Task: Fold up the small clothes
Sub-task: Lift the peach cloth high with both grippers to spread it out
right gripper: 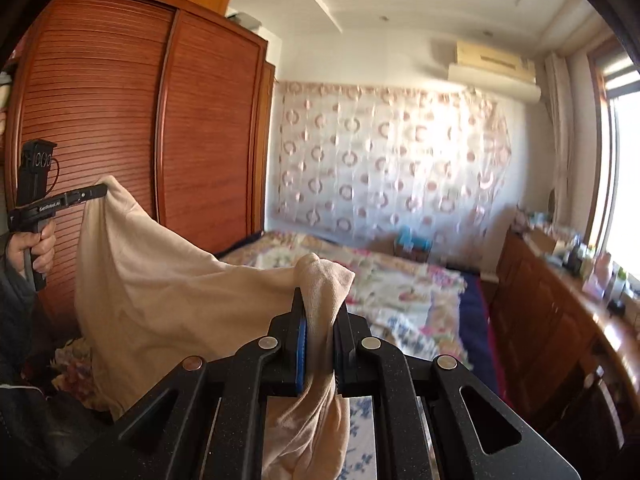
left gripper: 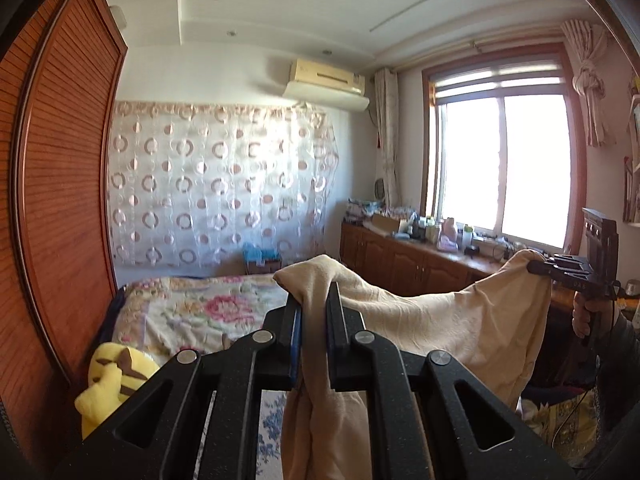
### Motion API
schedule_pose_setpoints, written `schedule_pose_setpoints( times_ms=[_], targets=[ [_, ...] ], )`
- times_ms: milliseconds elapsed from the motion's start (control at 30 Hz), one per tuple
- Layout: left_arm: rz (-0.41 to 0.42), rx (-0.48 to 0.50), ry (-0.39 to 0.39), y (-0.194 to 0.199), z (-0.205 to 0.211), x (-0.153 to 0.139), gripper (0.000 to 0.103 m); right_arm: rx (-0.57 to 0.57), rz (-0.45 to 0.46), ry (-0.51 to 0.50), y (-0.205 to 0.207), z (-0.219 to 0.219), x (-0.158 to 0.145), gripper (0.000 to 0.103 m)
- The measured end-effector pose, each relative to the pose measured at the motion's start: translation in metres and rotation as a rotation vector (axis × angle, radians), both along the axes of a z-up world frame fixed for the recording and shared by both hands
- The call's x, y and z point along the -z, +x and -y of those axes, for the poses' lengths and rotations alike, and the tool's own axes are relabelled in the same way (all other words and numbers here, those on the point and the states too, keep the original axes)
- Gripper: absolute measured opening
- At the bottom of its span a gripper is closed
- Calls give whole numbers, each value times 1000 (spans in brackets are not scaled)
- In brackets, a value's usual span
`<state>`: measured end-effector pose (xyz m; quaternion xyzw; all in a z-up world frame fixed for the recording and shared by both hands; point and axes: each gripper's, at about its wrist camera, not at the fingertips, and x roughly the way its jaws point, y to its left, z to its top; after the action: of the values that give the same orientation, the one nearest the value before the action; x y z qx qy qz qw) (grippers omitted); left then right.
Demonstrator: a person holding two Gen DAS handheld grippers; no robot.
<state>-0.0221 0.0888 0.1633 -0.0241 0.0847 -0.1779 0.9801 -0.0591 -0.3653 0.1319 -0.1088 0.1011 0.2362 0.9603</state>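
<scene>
Above the foot of the bed [left gripper: 192,312], the cream garment [left gripper: 452,320] hung stretched in the air between the two grippers, touching nothing below it. The left gripper [left gripper: 314,300] had its jaws drawn nearly together on a bunched corner of the cloth, and the right gripper [right gripper: 320,308] was clamped likewise on the opposite corner, a tail of fabric trailing down between each pair of fingers.

Both holds looked bulky and gathered rather than flat, so a sharp tug to spread the garment might have pulled a wad of cloth out of one gripper and dropped that side onto the bed. The slack middle also sagged unevenly, and laying it down that way would likely have left a twisted, creased base for the fold.

From the left wrist came the window [left gripper: 500,168], the cluttered cabinet below it and a yellow plush toy [left gripper: 112,376] at the bed's near left edge; the right wrist view missed the toy but showed the wardrobe [right gripper: 140,128] doors in full.
</scene>
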Motion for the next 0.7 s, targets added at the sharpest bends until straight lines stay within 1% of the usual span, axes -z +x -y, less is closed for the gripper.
schedule_pose_setpoints(
  times_ms=[67,200,300,433,467,567,633,700],
  targets=[
    [37,-8,-3,-6,-4,-15,11,-3,40,2,-8,2,-15,10],
    [97,-20,-1,-18,-8,-37,11,-8,119,4,-28,1,-32,10],
    [137,-34,-1,-23,-13,-52,11,-10,167,5,-34,2,-48,10],
    [179,-61,-3,-21,-22,-70,11,-1,231,-10,-43,2,-66,10],
    [183,-70,-4,-17,-25,-75,11,-4,237,-9,-40,1,-70,10],
    [179,-106,13,0,-27,-77,11,3,252,-20,-29,-3,-73,10],
    [153,-129,23,21,-27,-73,11,19,243,-36,-12,-7,-68,10],
    [123,-145,32,41,-25,-64,11,37,222,-58,6,-25,-57,10]
  ],
)
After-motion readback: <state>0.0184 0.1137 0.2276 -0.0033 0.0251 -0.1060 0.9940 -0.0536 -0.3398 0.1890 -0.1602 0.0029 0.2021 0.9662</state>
